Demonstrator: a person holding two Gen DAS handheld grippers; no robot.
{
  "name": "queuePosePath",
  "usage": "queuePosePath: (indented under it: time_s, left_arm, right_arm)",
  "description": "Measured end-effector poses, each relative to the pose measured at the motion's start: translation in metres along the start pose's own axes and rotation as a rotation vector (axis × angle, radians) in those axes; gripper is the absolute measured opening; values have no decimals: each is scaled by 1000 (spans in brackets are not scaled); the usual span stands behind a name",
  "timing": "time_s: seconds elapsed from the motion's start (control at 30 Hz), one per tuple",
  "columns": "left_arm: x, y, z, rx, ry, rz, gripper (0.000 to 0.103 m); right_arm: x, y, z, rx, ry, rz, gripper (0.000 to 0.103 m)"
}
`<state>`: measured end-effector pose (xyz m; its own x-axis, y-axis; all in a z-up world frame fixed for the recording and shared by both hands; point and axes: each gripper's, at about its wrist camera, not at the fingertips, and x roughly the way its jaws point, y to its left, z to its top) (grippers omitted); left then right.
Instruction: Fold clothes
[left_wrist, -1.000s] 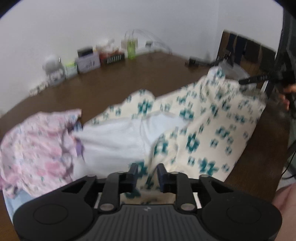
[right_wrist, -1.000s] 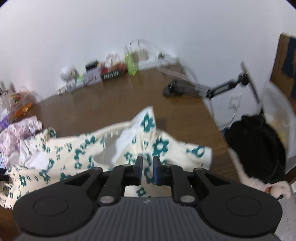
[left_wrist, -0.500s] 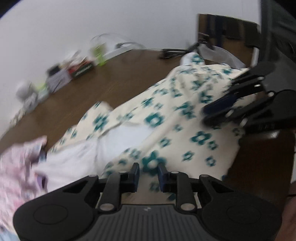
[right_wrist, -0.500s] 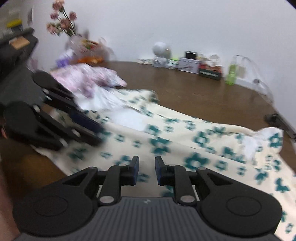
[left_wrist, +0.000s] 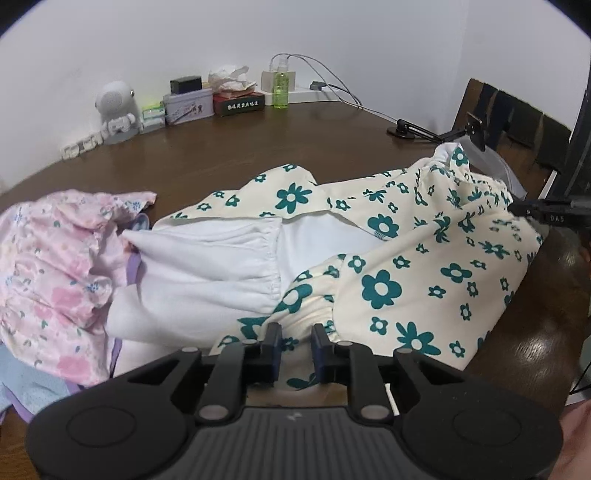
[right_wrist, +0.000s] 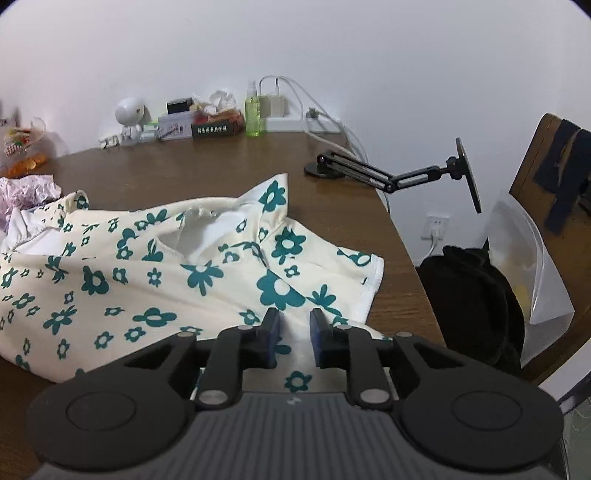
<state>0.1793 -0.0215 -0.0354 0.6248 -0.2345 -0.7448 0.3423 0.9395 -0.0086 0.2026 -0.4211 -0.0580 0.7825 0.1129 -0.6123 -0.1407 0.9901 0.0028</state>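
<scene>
A cream garment with teal flowers (left_wrist: 406, 258) lies spread and rumpled on the brown table (left_wrist: 221, 158), its white inside (left_wrist: 207, 266) showing. It also shows in the right wrist view (right_wrist: 166, 273). My left gripper (left_wrist: 295, 341) is open, its fingers a small gap apart, just above the garment's near hem. My right gripper (right_wrist: 294, 326) is open over the garment's near right corner; its tip shows at the right edge of the left wrist view (left_wrist: 535, 212). Neither holds cloth.
A pink floral garment (left_wrist: 55, 266) is piled at the left, over pale blue cloth (left_wrist: 33, 387). Boxes, a white figure (left_wrist: 114, 110), a green bottle (right_wrist: 253, 110) and cables line the back wall. A black stand arm (right_wrist: 399, 173) sits at the right; a wooden chair (right_wrist: 554, 206) stands beyond the table.
Both grippers swung sideways toward each other half a second ago and are back facing the wall. The right gripper, shut on the garment a second ago, is open. The garment lies flatter.
</scene>
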Motion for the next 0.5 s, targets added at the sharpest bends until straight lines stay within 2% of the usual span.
queuePosePath:
  time_s: [0.07,0.13,0.17,0.2,0.23,0.33,0.43,0.5]
  left_arm:
    - [-4,-2,0,11,1,5,19]
    - [-10,-3,0,13,-3,8,28]
    - [-18,-4,-1,15,-22,17,33]
    - [-26,-5,-2,17,-41,26,42]
    - [-34,-7,-5,19,-60,39,44]
    - [-51,-9,-14,15,-78,42,41]
    - [-54,-11,-27,19,-38,60,30]
    - [-49,-9,-35,13,-2,72,26]
  right_arm:
    - [0,3,1,-3,-1,-17,18]
    - [-3,4,2,2,-4,-25,21]
    - [-10,6,2,7,-21,-17,27]
    - [-17,9,2,12,-39,-10,39]
    - [-24,11,1,17,-56,-3,43]
    - [-39,25,0,14,-84,49,45]
    - [-36,38,-4,-4,-50,79,45]
    - [-28,42,-6,-1,-22,69,44]
